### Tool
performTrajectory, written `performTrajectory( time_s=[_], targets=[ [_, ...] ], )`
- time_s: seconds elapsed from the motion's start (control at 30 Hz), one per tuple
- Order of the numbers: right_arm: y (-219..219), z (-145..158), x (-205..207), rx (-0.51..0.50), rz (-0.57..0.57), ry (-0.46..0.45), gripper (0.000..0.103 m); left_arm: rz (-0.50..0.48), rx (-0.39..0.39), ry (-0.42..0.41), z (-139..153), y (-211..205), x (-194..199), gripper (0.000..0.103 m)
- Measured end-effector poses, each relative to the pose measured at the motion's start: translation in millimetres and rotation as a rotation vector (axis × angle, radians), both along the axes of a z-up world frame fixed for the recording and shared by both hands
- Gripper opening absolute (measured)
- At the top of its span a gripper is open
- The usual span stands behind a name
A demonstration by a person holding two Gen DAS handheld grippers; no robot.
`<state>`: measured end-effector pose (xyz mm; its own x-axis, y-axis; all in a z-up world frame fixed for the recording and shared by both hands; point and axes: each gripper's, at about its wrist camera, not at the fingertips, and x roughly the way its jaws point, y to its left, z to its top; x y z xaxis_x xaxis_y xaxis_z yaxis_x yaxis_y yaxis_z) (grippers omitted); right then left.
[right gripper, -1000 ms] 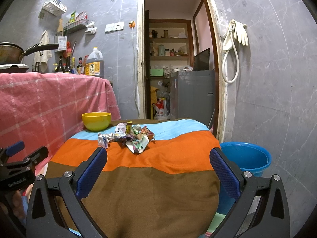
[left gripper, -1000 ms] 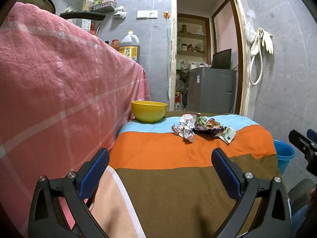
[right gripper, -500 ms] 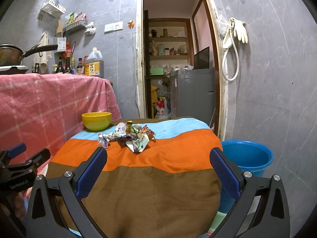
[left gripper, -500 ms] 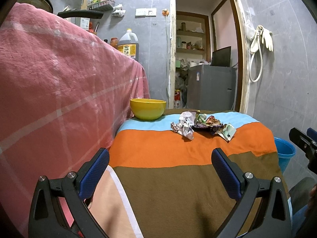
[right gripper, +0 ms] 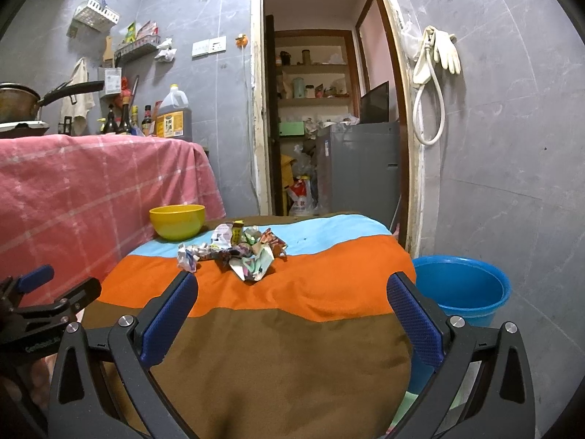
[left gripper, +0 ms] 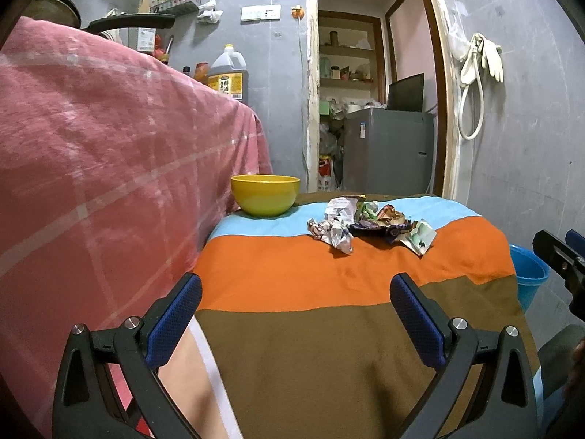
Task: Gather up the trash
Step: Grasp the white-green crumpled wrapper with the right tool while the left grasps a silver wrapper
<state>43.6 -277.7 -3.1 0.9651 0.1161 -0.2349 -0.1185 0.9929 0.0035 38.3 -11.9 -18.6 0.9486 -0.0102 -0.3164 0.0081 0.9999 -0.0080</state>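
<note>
A pile of crumpled wrappers (left gripper: 369, 225) lies on the far part of a striped cloth-covered table (left gripper: 329, 347); it also shows in the right wrist view (right gripper: 241, 252). A blue bucket (right gripper: 462, 287) stands on the floor right of the table, partly seen in the left wrist view (left gripper: 526, 274). My left gripper (left gripper: 296, 311) is open and empty over the table's near left edge. My right gripper (right gripper: 292, 307) is open and empty over the near edge, well short of the wrappers.
A yellow bowl (left gripper: 265, 199) sits at the table's far left corner. A counter draped in pink checked cloth (left gripper: 91, 164) rises along the left, with bottles and a pan on it. A doorway (right gripper: 321, 128) with a grey fridge lies behind.
The left gripper has dipped slightly and edged forward; the right gripper has barely moved. Both stay open and the wrappers lie untouched.
</note>
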Motion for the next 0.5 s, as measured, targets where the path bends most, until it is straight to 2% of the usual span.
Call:
performTrajectory(
  time_s=[0.23, 0.5],
  targets=[
    [1, 8, 25, -0.022, 0.017, -0.014, 0.103, -0.009, -0.010, 0.018, 13, -3, 25, 0.101],
    [-1, 27, 63, -0.036, 0.070, -0.055, 0.103, -0.032, -0.004, -0.008, 33, -6, 64, 0.101]
  ],
)
